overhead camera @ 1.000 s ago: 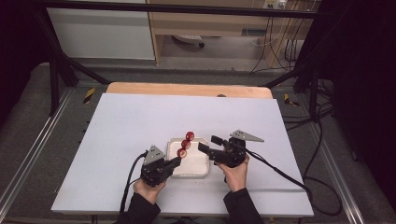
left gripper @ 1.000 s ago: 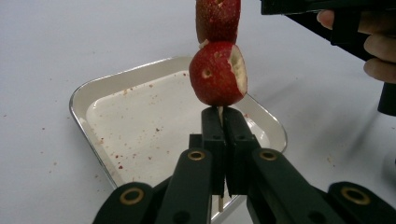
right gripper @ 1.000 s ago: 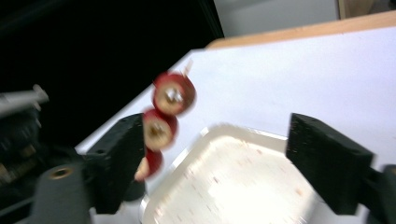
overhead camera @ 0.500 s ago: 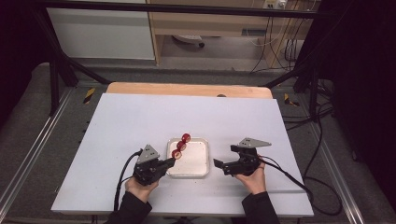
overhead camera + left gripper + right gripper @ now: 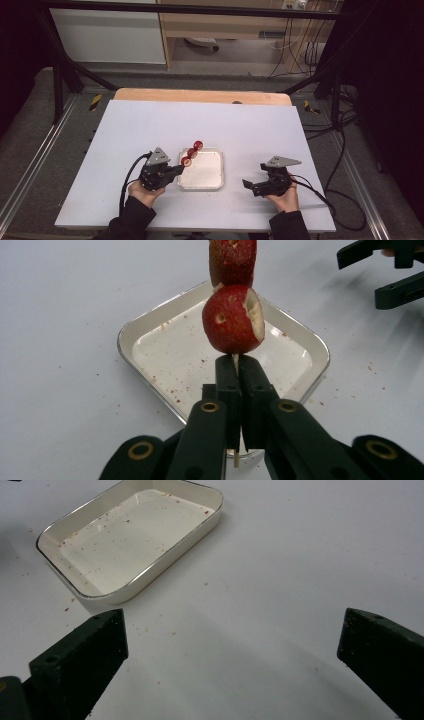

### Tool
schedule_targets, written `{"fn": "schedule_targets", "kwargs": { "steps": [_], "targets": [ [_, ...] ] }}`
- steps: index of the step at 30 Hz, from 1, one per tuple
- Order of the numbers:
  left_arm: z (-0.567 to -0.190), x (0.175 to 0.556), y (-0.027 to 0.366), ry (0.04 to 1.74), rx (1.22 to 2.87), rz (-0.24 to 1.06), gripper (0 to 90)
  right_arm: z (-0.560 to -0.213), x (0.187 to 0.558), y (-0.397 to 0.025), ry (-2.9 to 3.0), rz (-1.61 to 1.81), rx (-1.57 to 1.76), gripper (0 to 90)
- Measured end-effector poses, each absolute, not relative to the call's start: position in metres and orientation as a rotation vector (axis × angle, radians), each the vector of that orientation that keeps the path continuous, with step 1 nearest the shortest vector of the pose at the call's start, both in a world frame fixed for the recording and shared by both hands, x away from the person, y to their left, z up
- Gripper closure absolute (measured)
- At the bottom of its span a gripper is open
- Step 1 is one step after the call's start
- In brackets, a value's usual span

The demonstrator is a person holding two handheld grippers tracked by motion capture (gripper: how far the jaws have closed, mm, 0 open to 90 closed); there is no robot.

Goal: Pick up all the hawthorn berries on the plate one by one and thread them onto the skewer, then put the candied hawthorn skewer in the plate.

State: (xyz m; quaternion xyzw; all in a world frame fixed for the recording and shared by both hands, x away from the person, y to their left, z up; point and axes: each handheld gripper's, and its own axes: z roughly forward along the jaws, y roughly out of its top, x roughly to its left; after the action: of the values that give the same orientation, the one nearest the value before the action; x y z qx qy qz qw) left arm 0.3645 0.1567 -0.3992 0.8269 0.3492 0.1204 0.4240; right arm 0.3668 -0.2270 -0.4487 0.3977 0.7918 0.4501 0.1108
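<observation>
Left gripper view: left gripper (image 5: pixel 235 371) clamps the bare end of a skewer (image 5: pixel 233 360) of red fruit (image 5: pixel 231 320), held over the tray (image 5: pixel 145 324). Right gripper (image 5: pixel 232 645) gapes empty, well right of the tray. Risk: the thin stick could pivot in the jaws and the top-heavy fruit sag or slide off.

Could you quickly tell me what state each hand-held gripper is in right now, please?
Left hand-held gripper: closed on the skewer carrying red fruit pieces.
Right hand-held gripper: open, holding nothing.
</observation>
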Motion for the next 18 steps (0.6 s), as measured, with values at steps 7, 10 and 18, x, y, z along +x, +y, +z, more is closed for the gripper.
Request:
{"fn": "schedule_targets", "kwargs": {
  "steps": [7, 10, 18],
  "targets": [
    [-0.401, 0.378, 0.149, 0.888, 2.133, 0.291, 87.8, -0.454, 0.359, -0.244, 2.317, 1.31, 1.183, 0.5],
    [-0.405, 0.384, 0.146, 0.906, 2.147, 0.277, 87.8, -0.456, 0.356, -0.247, 2.321, 1.309, 1.191, 0.5],
    [-0.414, 0.393, 0.137, 0.924, 2.2, 0.246, 87.7, -0.457, 0.354, -0.249, 2.326, 1.304, 1.182, 0.5]
  ]
}}
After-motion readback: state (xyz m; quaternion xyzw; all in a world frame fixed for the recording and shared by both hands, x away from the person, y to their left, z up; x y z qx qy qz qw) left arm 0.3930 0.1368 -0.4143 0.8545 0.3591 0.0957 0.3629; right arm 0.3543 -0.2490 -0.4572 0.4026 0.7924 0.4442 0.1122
